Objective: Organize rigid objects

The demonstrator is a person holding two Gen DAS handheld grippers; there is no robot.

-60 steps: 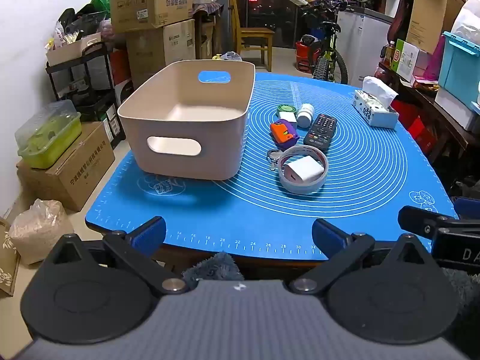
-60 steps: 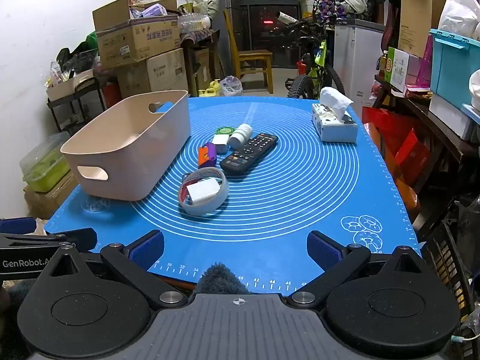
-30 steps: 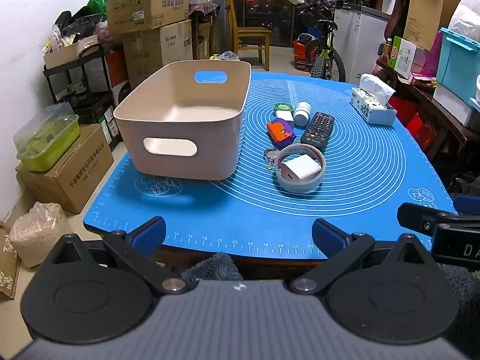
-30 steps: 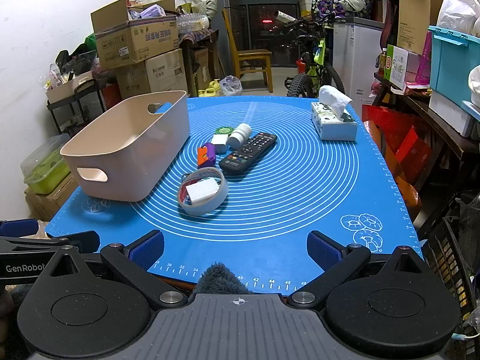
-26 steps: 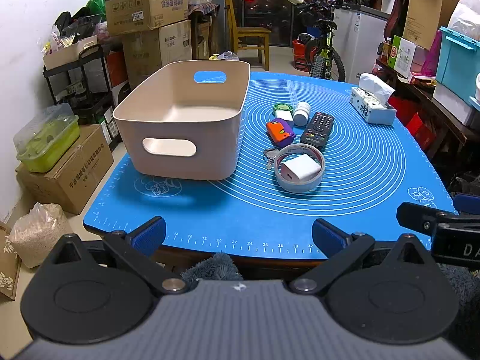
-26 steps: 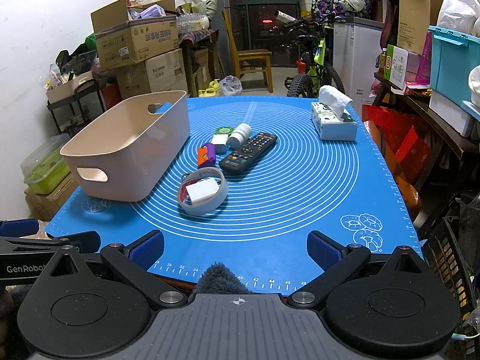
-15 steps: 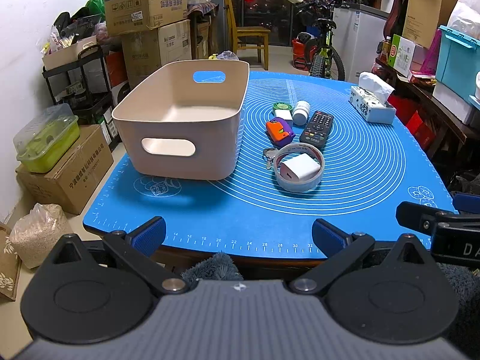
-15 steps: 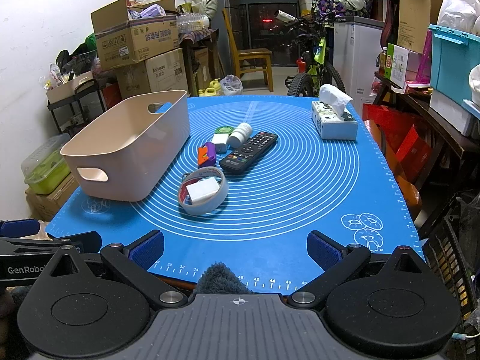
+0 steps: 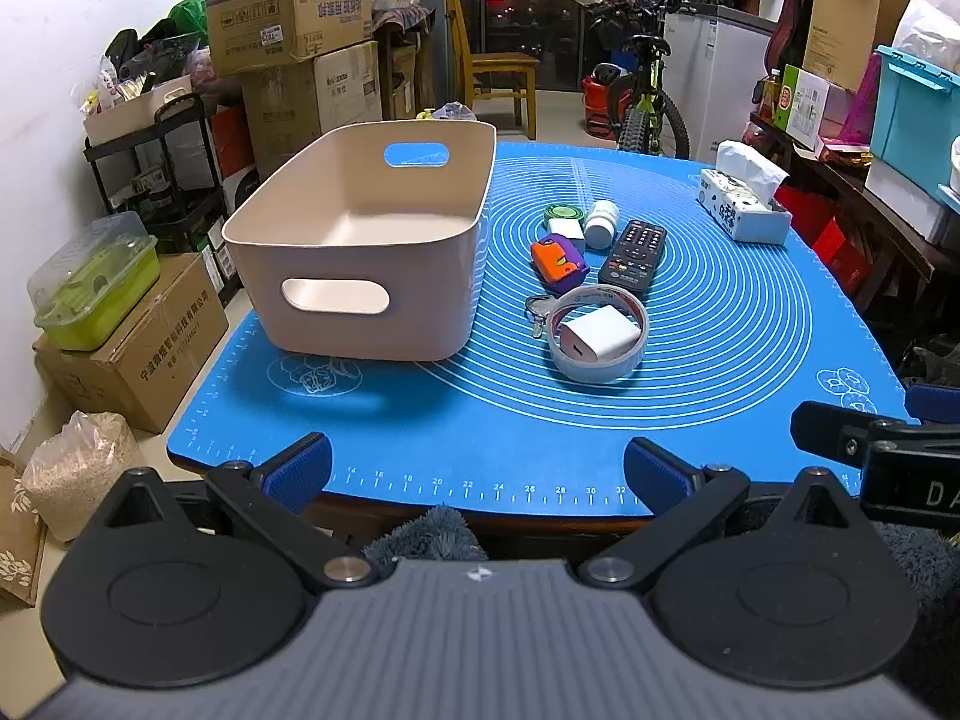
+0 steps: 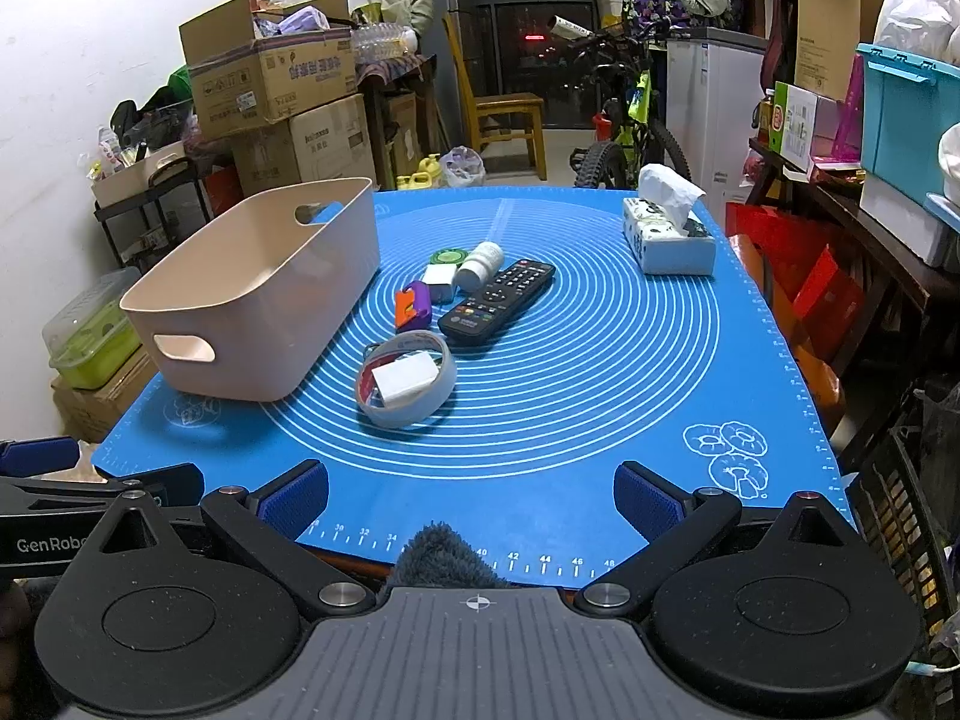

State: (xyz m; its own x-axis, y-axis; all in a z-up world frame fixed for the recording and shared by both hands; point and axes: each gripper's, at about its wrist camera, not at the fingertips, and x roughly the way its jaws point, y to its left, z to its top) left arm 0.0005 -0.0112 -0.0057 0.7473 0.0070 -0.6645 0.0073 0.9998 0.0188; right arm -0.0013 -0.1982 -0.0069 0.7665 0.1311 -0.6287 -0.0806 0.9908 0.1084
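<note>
Almost nothing has moved since before. We hold the left gripper (image 9: 477, 471) and right gripper (image 10: 471, 501) released, empty, at the near mat edge. The grey tape ring holding a white charger (image 10: 405, 385) lies ahead, beside the empty beige plastic basket (image 10: 258, 294), leftward of our right tongs, which look nearer.

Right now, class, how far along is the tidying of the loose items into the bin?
Nothing looks done: the beige bin is empty. Nothing is in hand: left tongs and right tongs are open at the table edge. Left: the tape roll with the white charger inside it, remote, white bottle, orange-purple toy.
</note>
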